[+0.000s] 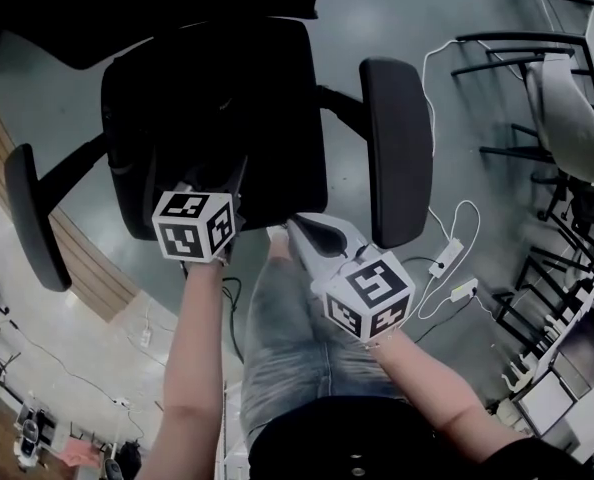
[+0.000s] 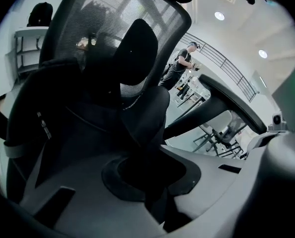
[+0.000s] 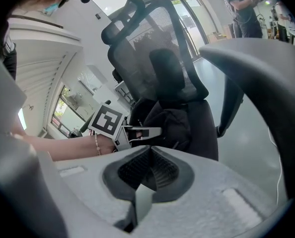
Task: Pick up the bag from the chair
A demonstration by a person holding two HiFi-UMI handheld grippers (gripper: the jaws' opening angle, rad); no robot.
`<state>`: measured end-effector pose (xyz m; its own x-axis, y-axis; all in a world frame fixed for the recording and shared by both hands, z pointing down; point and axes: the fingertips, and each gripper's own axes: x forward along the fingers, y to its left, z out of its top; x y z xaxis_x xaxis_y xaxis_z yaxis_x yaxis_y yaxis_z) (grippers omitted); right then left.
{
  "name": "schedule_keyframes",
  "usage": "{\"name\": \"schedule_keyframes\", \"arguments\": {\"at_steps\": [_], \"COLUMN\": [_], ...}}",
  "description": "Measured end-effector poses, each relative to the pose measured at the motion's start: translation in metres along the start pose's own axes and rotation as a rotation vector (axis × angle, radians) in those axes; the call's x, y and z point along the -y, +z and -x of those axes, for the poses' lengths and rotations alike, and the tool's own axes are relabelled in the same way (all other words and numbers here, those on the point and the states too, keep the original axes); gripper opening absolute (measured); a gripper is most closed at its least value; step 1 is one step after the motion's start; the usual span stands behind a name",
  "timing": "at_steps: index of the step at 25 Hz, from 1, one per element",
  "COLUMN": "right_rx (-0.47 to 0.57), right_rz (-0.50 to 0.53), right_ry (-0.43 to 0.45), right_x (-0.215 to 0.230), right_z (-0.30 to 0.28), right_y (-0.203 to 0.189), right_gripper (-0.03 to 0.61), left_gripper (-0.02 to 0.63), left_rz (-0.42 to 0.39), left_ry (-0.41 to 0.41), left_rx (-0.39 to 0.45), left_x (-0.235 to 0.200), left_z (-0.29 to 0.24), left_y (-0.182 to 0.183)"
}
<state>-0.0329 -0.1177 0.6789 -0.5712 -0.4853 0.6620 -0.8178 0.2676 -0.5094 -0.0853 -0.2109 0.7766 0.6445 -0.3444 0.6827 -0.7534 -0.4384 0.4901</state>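
Your left claw (image 2: 148, 178) is clamped on a fold of the bag (image 2: 88, 123), slumped on the chair (image 3: 160, 43) seat, centre frame, straight ahead. Your right claw (image 3: 146, 175), closed and empty, sits farther back.

Bag: soft black fabric bag (image 3: 170, 125) is reading plain black.
Chair: black mesh-backed office chair (image 3: 157, 53) is showing fine mesh weave.
Cube: square marker cube (image 1: 192, 226) is showing black-and-white squares.
Floor: smooth glossy floor (image 1: 397, 18) is gleaming grey.
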Motion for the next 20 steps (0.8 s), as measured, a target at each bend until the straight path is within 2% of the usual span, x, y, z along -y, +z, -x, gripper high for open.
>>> {"name": "schedule_keyframes", "arguments": {"at_steps": [5, 11, 20], "right_rx": [0.013, 0.039, 0.069], "right_rz": [0.052, 0.078, 0.141], "right_ry": [0.01, 0.013, 0.037], "right_x": [-0.011, -0.015, -0.036], "right_z": [0.003, 0.017, 0.038], "right_y": [0.01, 0.021, 0.038], "right_gripper": [-0.002, -0.002, -0.002], "left_gripper": [0.057, 0.049, 0.043], "left_rz": [0.026, 0.002, 0.025], "left_ry": [0.02, 0.05, 0.062], "left_rx": [0.033, 0.026, 0.064], "left_x": [0.005, 0.017, 0.045], "left_z": [0.018, 0.041, 0.081], "left_y": [0.009, 0.007, 0.008]}}
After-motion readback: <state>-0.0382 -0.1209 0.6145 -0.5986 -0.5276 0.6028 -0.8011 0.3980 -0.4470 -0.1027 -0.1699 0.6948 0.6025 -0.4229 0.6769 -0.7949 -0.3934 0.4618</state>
